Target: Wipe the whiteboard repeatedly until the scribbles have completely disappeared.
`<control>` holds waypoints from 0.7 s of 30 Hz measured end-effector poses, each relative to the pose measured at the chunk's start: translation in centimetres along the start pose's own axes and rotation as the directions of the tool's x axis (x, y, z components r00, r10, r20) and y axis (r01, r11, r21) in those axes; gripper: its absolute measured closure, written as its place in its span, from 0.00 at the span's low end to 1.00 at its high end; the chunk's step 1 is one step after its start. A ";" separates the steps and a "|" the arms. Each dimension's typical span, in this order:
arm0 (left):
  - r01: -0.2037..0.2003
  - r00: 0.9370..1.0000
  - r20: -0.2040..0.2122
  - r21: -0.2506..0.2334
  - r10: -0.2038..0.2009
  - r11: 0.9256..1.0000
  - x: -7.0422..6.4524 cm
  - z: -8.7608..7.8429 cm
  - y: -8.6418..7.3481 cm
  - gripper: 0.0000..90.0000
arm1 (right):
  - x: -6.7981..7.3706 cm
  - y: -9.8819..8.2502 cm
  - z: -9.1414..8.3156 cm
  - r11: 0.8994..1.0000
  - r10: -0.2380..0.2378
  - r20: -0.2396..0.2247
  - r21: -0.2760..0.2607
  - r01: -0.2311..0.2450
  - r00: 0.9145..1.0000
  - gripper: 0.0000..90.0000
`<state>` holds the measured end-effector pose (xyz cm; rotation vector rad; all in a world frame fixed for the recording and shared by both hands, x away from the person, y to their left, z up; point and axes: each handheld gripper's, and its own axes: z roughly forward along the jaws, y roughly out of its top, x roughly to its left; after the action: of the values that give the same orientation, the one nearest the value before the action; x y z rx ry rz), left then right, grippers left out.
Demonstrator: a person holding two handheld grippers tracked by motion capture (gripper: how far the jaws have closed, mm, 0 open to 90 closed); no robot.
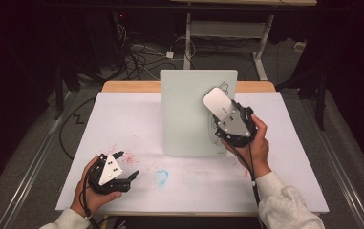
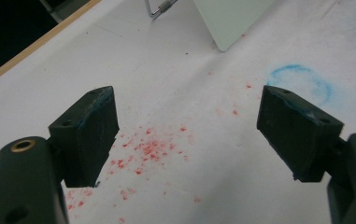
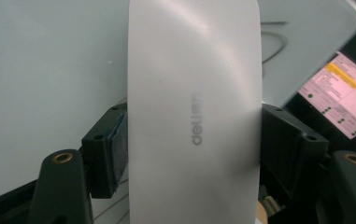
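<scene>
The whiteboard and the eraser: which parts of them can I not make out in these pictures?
- High view: the black drawing on the whiteboard is partly covered by the eraser and the right hand-held gripper.
- Right gripper view: the eraser's underside faces away; its ends are cut off by the top and bottom edges.
- Left gripper view: the whiteboard is cut off by the top edge.

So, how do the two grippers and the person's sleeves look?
Both the left gripper and the right gripper are black, each with a grey three-cornered plate on top and a black cable trailing back. Blocky black jaws carry bluish pads. The sleeves are light grey.
</scene>
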<state>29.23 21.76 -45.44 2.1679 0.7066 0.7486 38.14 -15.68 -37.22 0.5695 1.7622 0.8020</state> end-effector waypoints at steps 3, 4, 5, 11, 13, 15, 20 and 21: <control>0.000 1.000 0.002 0.001 0.000 1.000 0.0 0.0 0.0 0.22 | 1.4 -0.7 -0.2 1.000 -0.022 -0.042 0.010 0.023 0.999 0.35; -0.001 1.000 0.002 0.001 0.001 1.000 -0.1 0.0 0.0 0.22 | 1.7 -0.9 -0.2 0.999 -0.029 -0.049 0.013 0.029 0.998 0.35; -0.001 1.000 0.002 0.002 0.001 1.000 -0.1 0.1 0.0 0.22 | 2.0 -0.9 -0.2 0.999 -0.033 -0.053 0.016 0.034 0.998 0.35; -0.001 1.000 0.003 0.001 0.001 1.000 -0.1 0.0 0.0 0.22 | 1.1 0.1 0.0 0.997 -0.068 -0.006 0.032 0.068 0.998 0.35; 0.000 1.000 0.003 0.000 0.000 1.000 -0.1 0.0 0.0 0.22 | 0.0 0.8 0.2 0.998 -0.052 0.018 0.029 0.051 0.998 0.35; 0.000 1.000 0.005 0.000 0.000 1.000 -0.1 0.0 0.0 0.22 | -1.4 1.7 0.4 0.999 -0.036 0.051 0.026 0.035 0.998 0.35; -0.002 1.000 0.007 -0.003 0.002 1.000 -0.1 0.0 0.0 0.22 | -3.2 2.9 0.7 1.000 0.012 0.079 0.023 -0.013 0.997 0.35; -0.002 1.000 0.008 -0.004 0.002 1.000 0.0 -0.1 0.0 0.22 | -3.3 2.9 0.7 1.000 0.008 0.079 0.021 -0.010 0.997 0.35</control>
<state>29.15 21.75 -45.41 2.1667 0.6982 0.7420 39.84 -15.99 -33.10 0.6157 1.6987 0.7575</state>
